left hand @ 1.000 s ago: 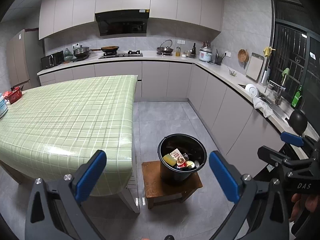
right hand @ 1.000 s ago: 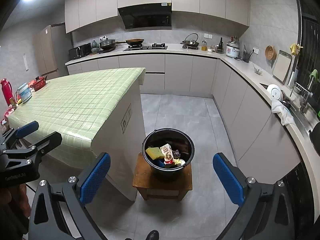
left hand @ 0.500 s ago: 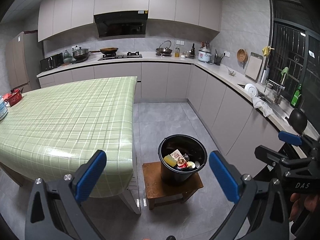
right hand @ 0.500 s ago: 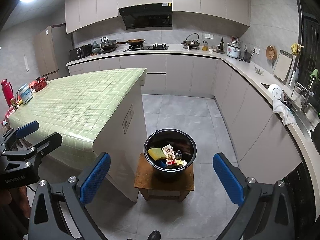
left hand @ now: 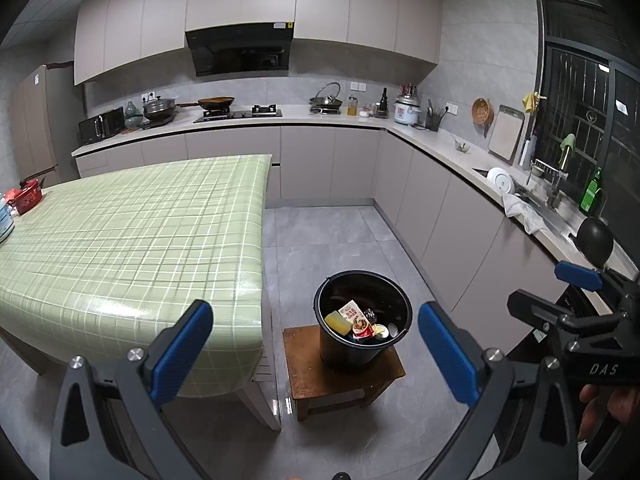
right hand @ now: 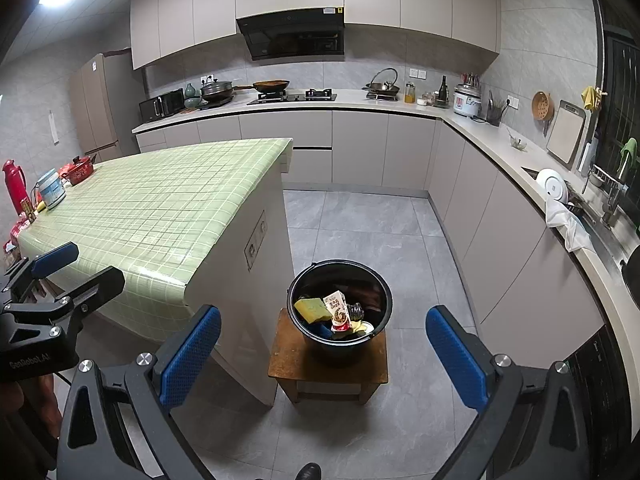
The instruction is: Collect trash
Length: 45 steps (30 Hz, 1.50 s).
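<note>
A black bucket (left hand: 362, 344) (right hand: 340, 344) stands on a low wooden stool (left hand: 340, 380) (right hand: 328, 364) beside the table. It holds trash: a yellow sponge (right hand: 310, 309), a snack packet (right hand: 338, 310) and small containers. My left gripper (left hand: 316, 348) is open and empty, held high above the floor, in front of the bucket. My right gripper (right hand: 322, 350) is open and empty too. Each gripper shows at the edge of the other's view, the right one (left hand: 576, 292) and the left one (right hand: 60, 276).
A table with a green checked cloth (left hand: 132, 232) (right hand: 160, 208) stands to the left. A red pot (right hand: 78, 170), a tin (right hand: 52, 190) and a red flask (right hand: 14, 186) sit at its far end. Counters (left hand: 460, 152) run along the back and right. Grey tile floor (right hand: 360, 220) lies ahead.
Both views have drifted slightly; the bucket sits a touch lower and nearer the centre. Both grippers stay open and empty.
</note>
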Each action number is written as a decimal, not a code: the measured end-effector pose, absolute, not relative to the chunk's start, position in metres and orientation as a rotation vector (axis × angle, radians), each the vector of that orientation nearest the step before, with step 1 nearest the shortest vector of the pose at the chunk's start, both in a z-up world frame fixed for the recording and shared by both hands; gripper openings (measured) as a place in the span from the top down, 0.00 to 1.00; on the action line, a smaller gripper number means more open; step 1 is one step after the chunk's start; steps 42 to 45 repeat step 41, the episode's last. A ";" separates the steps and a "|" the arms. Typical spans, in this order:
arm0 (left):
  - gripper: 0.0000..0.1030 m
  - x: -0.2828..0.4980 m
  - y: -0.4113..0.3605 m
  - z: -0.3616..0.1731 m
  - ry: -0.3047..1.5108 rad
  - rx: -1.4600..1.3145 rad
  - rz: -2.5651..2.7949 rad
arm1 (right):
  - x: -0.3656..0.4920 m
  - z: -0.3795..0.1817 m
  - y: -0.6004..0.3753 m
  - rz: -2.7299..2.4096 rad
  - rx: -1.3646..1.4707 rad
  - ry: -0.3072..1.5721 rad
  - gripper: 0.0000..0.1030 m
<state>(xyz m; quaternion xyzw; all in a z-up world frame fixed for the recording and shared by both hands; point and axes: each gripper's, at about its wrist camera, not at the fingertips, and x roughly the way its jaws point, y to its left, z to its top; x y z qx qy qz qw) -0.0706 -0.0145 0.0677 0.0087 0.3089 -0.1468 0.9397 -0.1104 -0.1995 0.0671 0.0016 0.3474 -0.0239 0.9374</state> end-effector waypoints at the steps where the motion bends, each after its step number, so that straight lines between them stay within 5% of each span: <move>1: 0.00 -0.071 -0.015 0.068 0.630 0.017 -0.300 | -0.110 0.067 -0.199 -0.051 0.003 0.710 0.00; 45: 0.00 -0.069 -0.015 0.065 0.631 0.025 -0.326 | -0.110 0.065 -0.205 -0.053 -0.017 0.730 0.00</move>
